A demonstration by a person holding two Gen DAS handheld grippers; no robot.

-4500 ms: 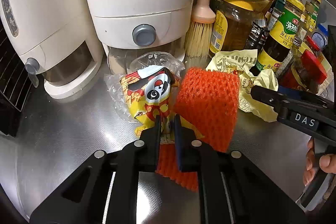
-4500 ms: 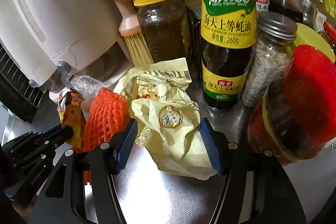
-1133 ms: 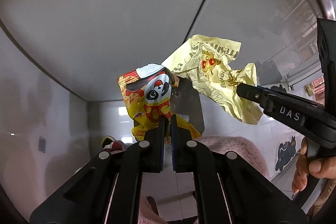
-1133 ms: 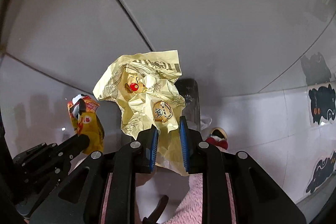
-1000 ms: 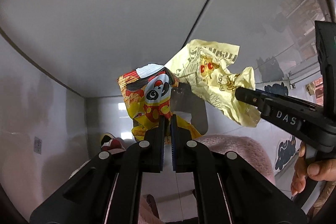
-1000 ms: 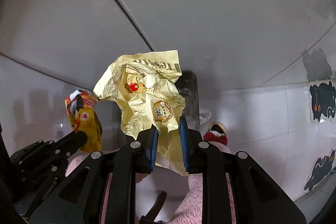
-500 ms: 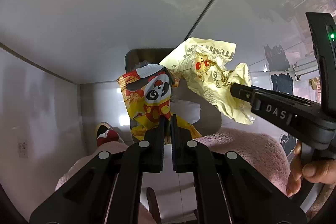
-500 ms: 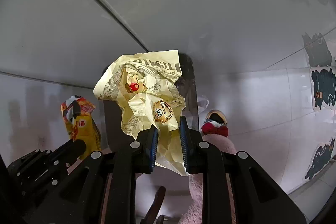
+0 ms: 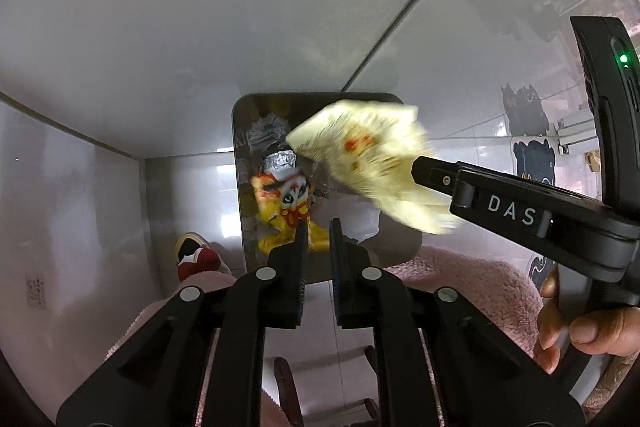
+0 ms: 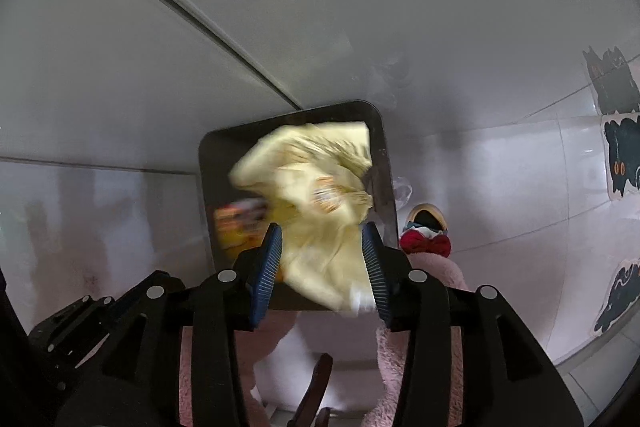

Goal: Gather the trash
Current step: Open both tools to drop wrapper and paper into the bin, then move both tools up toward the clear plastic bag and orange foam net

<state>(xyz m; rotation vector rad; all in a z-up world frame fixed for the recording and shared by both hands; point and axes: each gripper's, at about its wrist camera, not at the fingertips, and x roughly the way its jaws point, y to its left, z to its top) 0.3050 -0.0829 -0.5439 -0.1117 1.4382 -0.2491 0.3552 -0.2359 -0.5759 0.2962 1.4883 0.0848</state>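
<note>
Left wrist view: the left gripper [image 9: 318, 231] points down, its fingers [image 9: 301, 247] have just been opening to a narrow gap, and nothing is between them. Beyond their tips, at 12 o'clock, the panda snack wrapper [image 9: 286, 205] is loose inside the dark trash bin [image 9: 240, 187], over other rubbish. At 2 o'clock the yellow paper wrapper [image 9: 372, 171] is blurred, just off the tip of the right gripper [image 9: 424, 167], which a hand [image 9: 580, 331] holds.

Right wrist view: the right gripper [image 10: 322, 255] has just been opening too; its blue fingers [image 10: 268, 263] stand clearly apart. The yellow paper wrapper [image 10: 316, 203] is between and beyond them, blurred, over the trash bin [image 10: 206, 187] opening. Pink fluffy fabric [image 10: 436, 271] and a shoe [image 10: 426, 227] are on the floor at 3 o'clock.
</note>
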